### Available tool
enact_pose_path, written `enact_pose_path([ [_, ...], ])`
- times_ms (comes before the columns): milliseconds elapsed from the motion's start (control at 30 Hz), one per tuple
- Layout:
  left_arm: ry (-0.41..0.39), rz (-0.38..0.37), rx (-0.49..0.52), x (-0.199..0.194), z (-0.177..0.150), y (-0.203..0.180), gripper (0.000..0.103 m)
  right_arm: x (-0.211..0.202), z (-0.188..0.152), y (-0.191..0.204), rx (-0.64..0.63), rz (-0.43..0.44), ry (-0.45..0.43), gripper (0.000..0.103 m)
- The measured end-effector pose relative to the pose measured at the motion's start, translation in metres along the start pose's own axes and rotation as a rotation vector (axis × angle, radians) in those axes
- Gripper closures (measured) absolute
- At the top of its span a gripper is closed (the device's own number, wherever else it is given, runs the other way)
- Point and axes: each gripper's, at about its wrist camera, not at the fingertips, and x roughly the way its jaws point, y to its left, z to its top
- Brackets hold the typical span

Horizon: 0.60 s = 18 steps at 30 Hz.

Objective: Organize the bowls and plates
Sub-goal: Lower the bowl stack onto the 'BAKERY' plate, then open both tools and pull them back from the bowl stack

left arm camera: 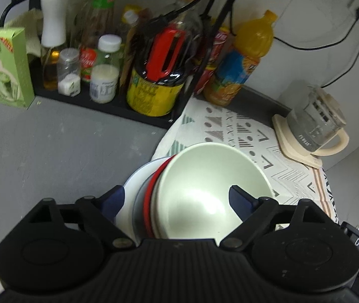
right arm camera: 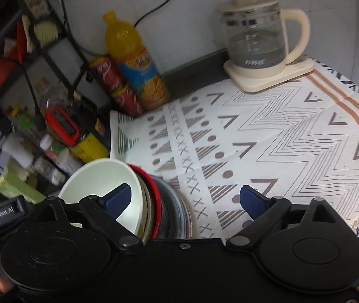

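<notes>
Both tool bodies hid the near side of the stacked dishes; the pale green bowl opened upward, on the patterned cloth's edge. The left tool and right tool stood released, grasping nothing.

Dim indoor light, soft motion blur, strong fisheye bending, glare inside the bowl.

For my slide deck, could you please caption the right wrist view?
Open right gripper above a nested stack of bowls and plates on a patterned cloth, kettle behind.
</notes>
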Motion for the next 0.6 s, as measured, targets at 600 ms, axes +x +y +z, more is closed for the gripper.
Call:
enact_pose_path([
  [600,-0.062,-0.029,0.146,-0.064,-0.045,-0.024,0.0,-0.112,-0.049,-0.032,0.061,-0.06,-0.209,0.0],
])
